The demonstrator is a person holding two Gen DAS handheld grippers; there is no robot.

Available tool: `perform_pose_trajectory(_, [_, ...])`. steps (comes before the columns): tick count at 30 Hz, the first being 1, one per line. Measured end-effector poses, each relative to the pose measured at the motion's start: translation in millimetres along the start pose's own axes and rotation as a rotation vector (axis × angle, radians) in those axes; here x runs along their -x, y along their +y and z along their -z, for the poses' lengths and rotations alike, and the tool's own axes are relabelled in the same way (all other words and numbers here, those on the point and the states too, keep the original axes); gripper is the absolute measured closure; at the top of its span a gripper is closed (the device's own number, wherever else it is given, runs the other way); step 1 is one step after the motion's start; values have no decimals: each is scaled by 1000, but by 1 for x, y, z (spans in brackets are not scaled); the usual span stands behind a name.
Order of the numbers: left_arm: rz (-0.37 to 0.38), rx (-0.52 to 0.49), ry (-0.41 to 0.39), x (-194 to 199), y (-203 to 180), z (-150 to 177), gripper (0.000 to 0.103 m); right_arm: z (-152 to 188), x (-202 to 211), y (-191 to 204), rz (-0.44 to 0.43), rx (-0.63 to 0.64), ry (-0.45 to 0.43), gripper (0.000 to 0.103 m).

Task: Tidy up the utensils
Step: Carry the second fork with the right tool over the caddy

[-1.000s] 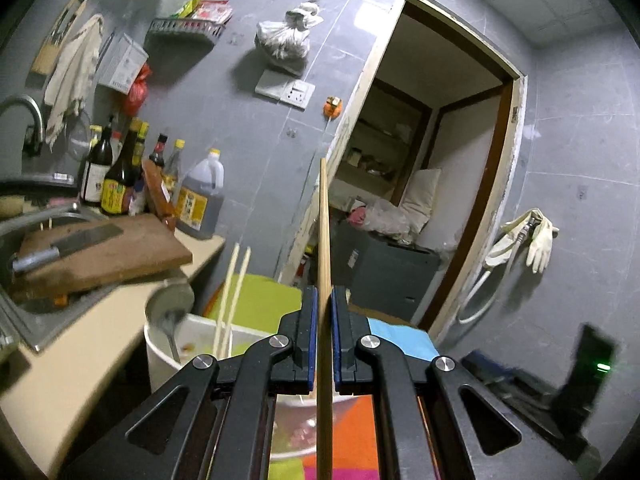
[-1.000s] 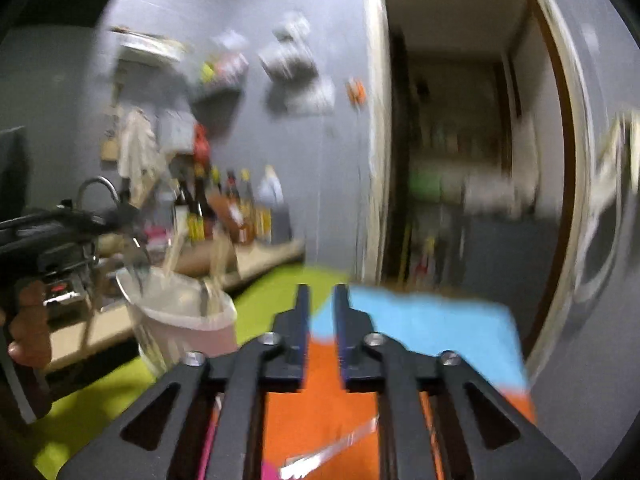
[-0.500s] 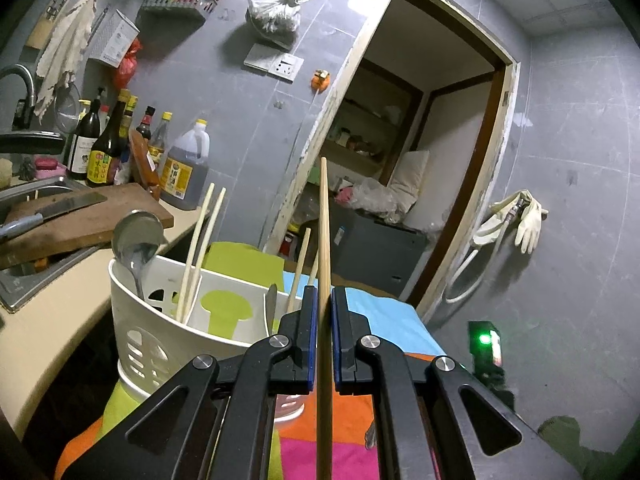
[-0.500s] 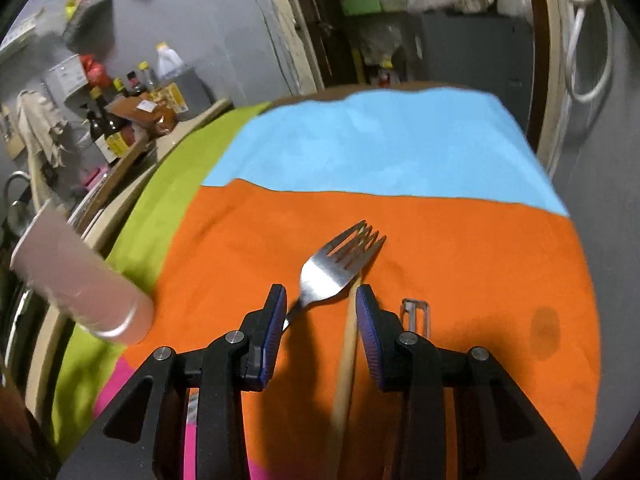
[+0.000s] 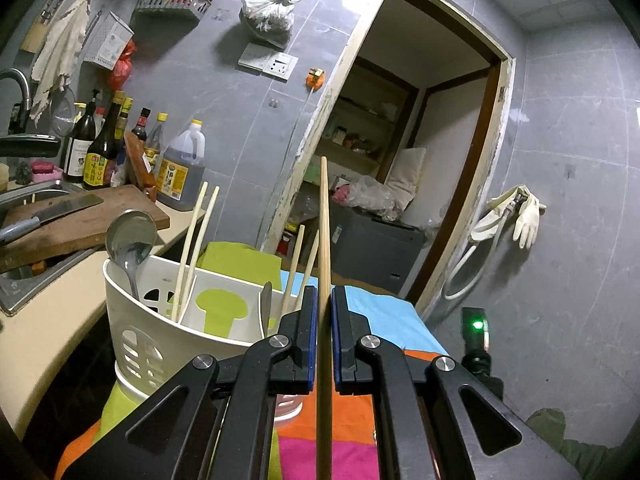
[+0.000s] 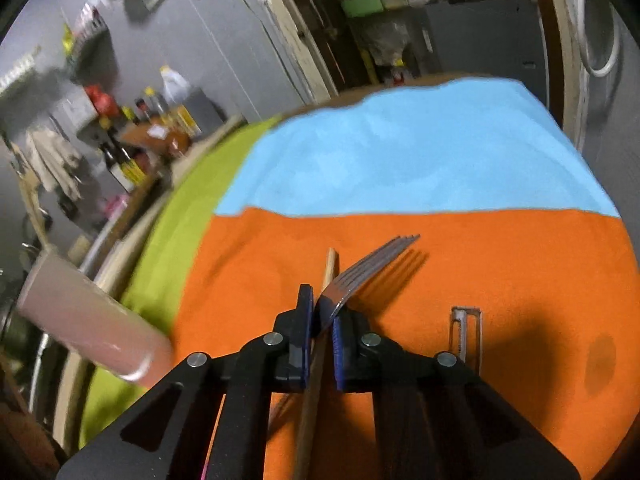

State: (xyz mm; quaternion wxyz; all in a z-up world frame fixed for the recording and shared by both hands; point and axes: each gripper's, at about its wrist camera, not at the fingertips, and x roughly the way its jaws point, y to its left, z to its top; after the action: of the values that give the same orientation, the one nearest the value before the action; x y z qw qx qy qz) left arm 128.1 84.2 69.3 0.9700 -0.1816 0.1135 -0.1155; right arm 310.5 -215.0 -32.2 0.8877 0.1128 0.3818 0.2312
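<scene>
My left gripper [image 5: 324, 300] is shut on a wooden chopstick [image 5: 324, 240] that stands upright just right of a white utensil caddy [image 5: 160, 332]. The caddy holds a metal spoon [image 5: 130, 240] and several chopsticks [image 5: 196, 240]. My right gripper [image 6: 322, 312] is shut on a metal fork [image 6: 372, 264], tilted on edge just above the orange cloth [image 6: 500, 280]. A second wooden chopstick [image 6: 329, 268] passes between the same jaws beside the fork.
A small metal peeler [image 6: 466, 328] lies on the orange cloth right of my right gripper. The caddy's rim [image 6: 84, 320] shows at left. A counter with a cutting board and cleaver [image 5: 60, 220], bottles [image 5: 104, 148] and sink stands left. A doorway [image 5: 400, 160] is behind.
My right gripper swung down to the cloth and closed on the fork, lifting it onto its edge. My left gripper drew back a little with its chopstick; the caddy now shows more fully.
</scene>
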Motion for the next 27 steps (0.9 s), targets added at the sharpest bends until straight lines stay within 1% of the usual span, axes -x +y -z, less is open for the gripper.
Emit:
perform_pose_trajectory(1, [0, -1, -4, 1, 0, -1, 99, 0, 0, 0, 0, 0, 0, 98])
perform_pose_trajectory(2, [0, -1, -8, 2, 1, -2, 99, 0, 14, 7, -11, 24, -53, 99])
perform_pose_trajectory(3, [2, 2, -11, 3, 2, -4, 99, 0, 14, 7, -11, 24, -53, 99])
perform_pose_trajectory(4, [3, 4, -11, 4, 4, -6, 99, 2, 25, 15, -16, 54, -94, 100])
perform_pose_trajectory(7, [2, 9, -24, 5, 11, -18, 99, 0, 43, 31, -47, 91, -150, 102])
perform_pose_trajectory(11, [-16, 19, -65, 9, 25, -40, 99, -7, 72, 64, -93, 162, -253, 102])
perform_pose_trajectory(12, [-22, 23, -73, 9, 29, -44, 99, -11, 81, 75, -117, 181, -282, 102])
perform_pose_trajectory(14, [-43, 29, -99, 9, 37, -56, 99, -19, 93, 95, -145, 220, -328, 102])
perform_pose_trajectory(15, [-53, 26, -111, 9, 39, -60, 99, -26, 103, 112, -180, 236, -359, 102])
perform_pose_trajectory(16, [-66, 21, -128, 8, 42, -66, 99, -26, 103, 112, -180, 236, -359, 102])
perform_pose_trajectory(21, [-133, 2, -205, 3, 56, -91, 99, -51, 125, 149, -256, 263, -465, 102])
perform_pose_trajectory(23, [-168, -11, -234, -2, 62, -97, 99, -59, 127, 162, -269, 281, -502, 102])
perform_pose_trajectory(25, [-203, -22, -247, -8, 67, -98, 99, -63, 125, 175, -275, 301, -518, 102])
perform_pose_trajectory(26, [-219, -26, -252, -12, 70, -97, 99, -65, 121, 183, -270, 319, -523, 102])
perform_pose_trajectory(27, [-232, -29, -257, -16, 73, -96, 99, -60, 112, 196, -244, 365, -536, 102])
